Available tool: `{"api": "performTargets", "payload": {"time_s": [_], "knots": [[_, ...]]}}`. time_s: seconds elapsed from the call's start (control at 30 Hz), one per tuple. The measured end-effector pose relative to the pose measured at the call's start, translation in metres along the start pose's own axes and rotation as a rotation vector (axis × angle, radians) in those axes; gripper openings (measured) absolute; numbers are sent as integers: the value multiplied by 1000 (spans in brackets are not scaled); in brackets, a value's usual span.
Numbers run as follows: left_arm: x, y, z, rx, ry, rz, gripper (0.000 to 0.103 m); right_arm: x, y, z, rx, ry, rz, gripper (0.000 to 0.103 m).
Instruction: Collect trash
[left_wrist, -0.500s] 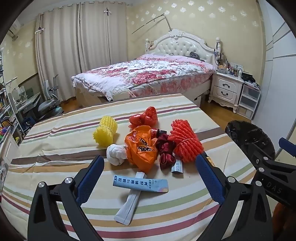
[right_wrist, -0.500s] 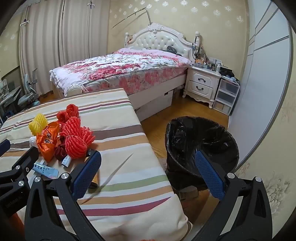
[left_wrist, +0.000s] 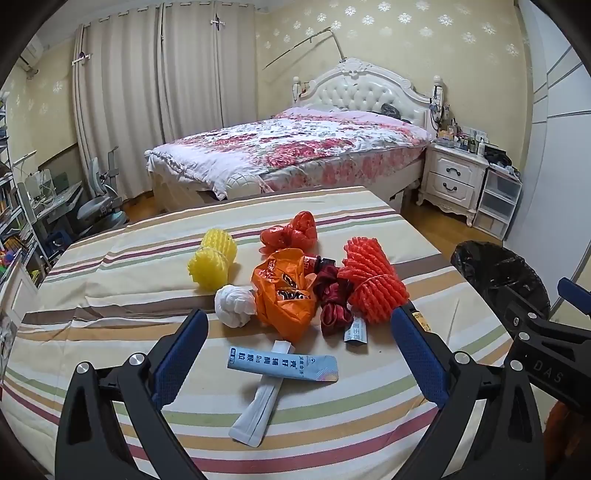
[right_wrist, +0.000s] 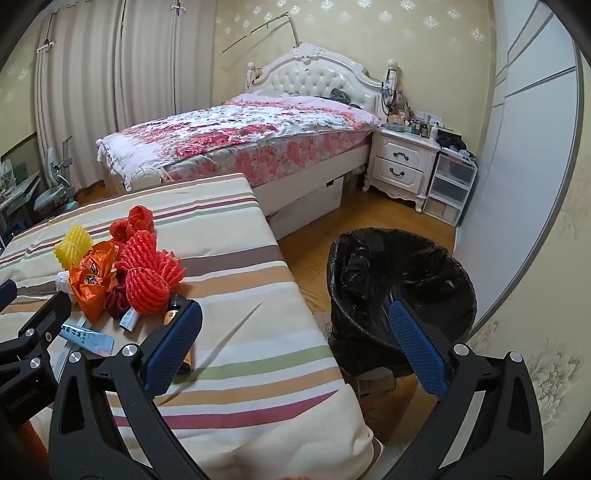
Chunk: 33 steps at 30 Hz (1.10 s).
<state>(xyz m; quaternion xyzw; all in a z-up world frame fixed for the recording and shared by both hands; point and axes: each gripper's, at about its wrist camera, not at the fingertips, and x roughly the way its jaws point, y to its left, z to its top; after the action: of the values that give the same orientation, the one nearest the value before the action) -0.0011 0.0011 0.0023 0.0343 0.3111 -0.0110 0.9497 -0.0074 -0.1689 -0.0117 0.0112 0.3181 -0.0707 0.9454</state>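
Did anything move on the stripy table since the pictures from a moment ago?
Nothing visibly changed. The left gripper and the right gripper hang open and empty in the same spots. The trash pile, with the orange bag, the yellow foam net and the blue packet, lies just as it did on the table, and the black bin stands beside it.

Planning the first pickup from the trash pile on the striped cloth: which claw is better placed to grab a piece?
Left. The left claw is open and faces the pile, the blue packet lying between its fingers. The right claw is open too, but faces the black bin beside the table.
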Motion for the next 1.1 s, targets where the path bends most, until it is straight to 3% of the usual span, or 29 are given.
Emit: {"api": "performTargets", "payload": {"time_s": [1.1], "knots": [[6,4,-8,-8,8,1,96,7,-11,-7,12,22,1,99]]}}
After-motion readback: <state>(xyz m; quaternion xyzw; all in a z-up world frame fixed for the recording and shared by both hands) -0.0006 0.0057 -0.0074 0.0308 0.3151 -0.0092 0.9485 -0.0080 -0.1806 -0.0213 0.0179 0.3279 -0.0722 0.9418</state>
